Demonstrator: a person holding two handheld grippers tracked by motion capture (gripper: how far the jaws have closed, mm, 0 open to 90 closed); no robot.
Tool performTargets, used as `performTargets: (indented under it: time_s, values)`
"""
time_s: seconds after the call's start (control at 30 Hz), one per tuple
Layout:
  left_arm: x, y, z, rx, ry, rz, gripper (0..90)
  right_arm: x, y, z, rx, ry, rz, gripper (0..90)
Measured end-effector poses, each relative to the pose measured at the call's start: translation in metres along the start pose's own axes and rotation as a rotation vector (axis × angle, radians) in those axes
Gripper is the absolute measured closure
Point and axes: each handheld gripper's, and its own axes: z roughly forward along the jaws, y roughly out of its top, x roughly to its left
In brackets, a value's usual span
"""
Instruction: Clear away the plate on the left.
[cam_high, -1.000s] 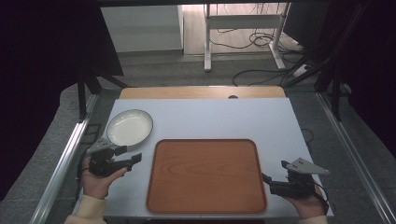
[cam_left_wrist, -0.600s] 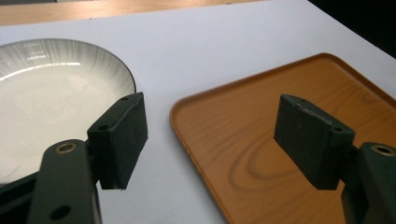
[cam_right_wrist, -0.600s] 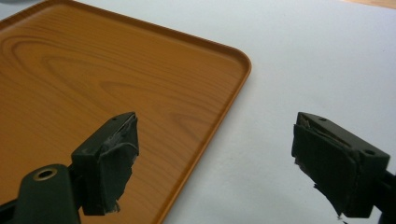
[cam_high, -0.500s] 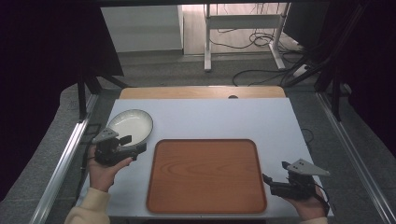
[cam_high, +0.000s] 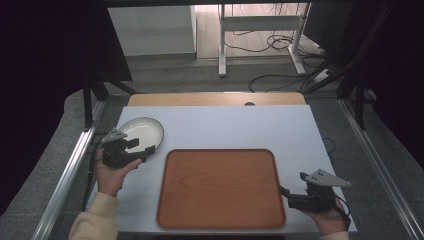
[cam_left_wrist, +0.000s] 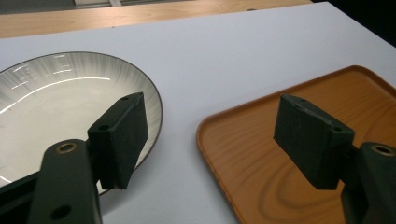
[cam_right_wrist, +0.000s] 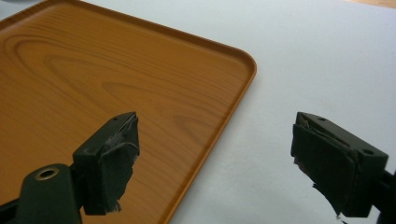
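A white plate with a dark rim (cam_high: 141, 131) lies at the left of the white table. To its right lies an empty wooden tray (cam_high: 220, 187). My left gripper (cam_high: 141, 146) hovers open at the plate's near edge, one jaw over the plate (cam_left_wrist: 56, 107) and the other over the tray's corner (cam_left_wrist: 252, 154), with nothing held between them. At the tray's right near corner my right gripper (cam_high: 286, 196) rests open and holds nothing. In its own view the right gripper (cam_right_wrist: 215, 158) straddles the tray's edge (cam_right_wrist: 93, 70).
The white table (cam_high: 235, 127) has a wooden strip (cam_high: 215, 98) along its far edge. Metal rails (cam_high: 70, 165) run down both sides. Cables and a desk frame (cam_high: 260, 35) lie on the floor beyond.
My left gripper has moved away from the person, up to the plate's near edge. The right gripper has stayed put.
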Motion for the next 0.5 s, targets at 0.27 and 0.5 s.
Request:
performTargets:
  time_s: [0.27,0.5]
  values:
    - [0.007,0.005,0.007,0.015,0.004,-0.013,25.4,0.002,0.002,0.003,0.006,0.000,-0.009,15.7]
    - [0.014,0.008,0.010,0.018,0.020,-0.017,25.4,0.003,0.003,0.005,0.008,0.000,-0.010,15.8]
